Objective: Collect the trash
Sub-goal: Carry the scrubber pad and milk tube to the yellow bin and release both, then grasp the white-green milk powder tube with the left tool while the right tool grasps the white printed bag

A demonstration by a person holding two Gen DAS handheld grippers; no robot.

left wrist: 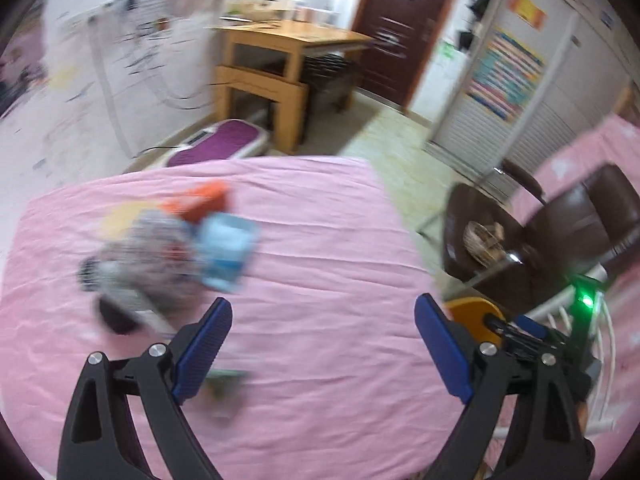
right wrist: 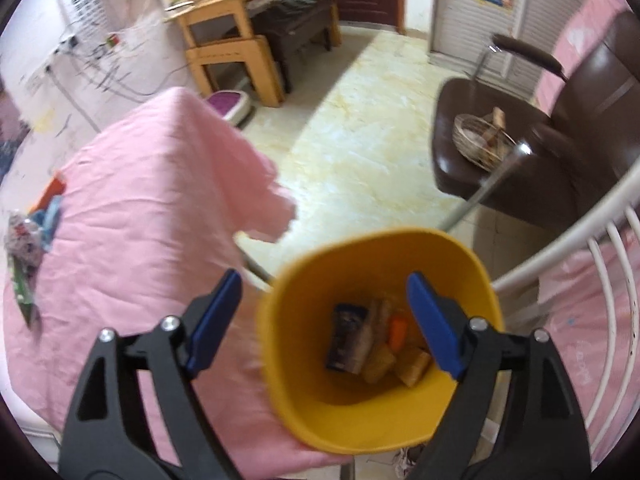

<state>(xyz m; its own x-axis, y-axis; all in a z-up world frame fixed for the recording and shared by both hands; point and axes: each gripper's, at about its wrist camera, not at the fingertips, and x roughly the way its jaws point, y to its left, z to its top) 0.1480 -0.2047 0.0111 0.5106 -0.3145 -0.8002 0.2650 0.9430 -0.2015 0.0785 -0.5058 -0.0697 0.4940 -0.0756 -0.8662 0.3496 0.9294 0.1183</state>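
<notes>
A blurred pile of trash lies on the pink bed (left wrist: 320,280): a light blue packet (left wrist: 226,254), an orange wrapper (left wrist: 200,200) and a grey patterned wrapper (left wrist: 148,260). A green wrapper (left wrist: 226,380) lies by my left finger. My left gripper (left wrist: 322,344) is open and empty above the bed, just right of the pile. My right gripper (right wrist: 324,320) is open and empty over a yellow bin (right wrist: 380,412) that holds several wrappers (right wrist: 360,344). The pile also shows at the far left of the right wrist view (right wrist: 28,236). The bin's rim shows in the left wrist view (left wrist: 472,316).
A brown armchair (right wrist: 560,140) holding a wire basket (right wrist: 480,140) stands right of the bed. A white metal bed rail (right wrist: 600,260) is at the right. A wooden desk (left wrist: 288,64), a purple mat (left wrist: 224,144) and a dark door (left wrist: 400,20) are beyond the tiled floor (right wrist: 360,140).
</notes>
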